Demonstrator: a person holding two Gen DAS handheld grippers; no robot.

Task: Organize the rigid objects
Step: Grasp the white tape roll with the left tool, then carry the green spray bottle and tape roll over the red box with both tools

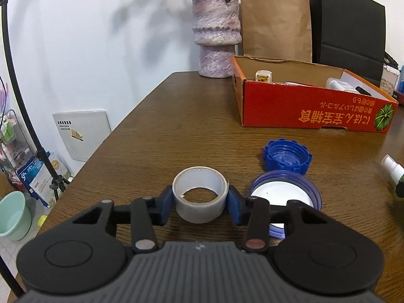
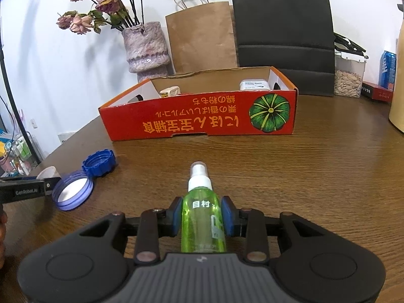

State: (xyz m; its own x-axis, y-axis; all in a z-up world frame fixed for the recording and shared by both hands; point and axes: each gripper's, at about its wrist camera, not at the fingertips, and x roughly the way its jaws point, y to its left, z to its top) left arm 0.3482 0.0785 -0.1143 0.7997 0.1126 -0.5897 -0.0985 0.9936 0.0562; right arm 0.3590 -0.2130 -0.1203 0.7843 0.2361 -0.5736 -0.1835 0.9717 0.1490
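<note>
Now: left gripper (image 1: 200, 203) clamps 1 tape roll (image 1: 200, 197) | right gripper (image 2: 202, 216) clamps 1 spray bottle (image 2: 202, 214) | 2 lids (image 1: 286, 157)

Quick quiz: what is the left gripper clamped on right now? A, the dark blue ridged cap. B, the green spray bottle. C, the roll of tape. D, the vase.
C: the left gripper has its blue pads pressed against both sides of the roll of tape, standing on the table.

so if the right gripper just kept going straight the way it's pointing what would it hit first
Probably the red cardboard box. The right gripper, shut on the green spray bottle, points at its near wall across bare table; the bottle's nozzle would likely touch first.
</note>
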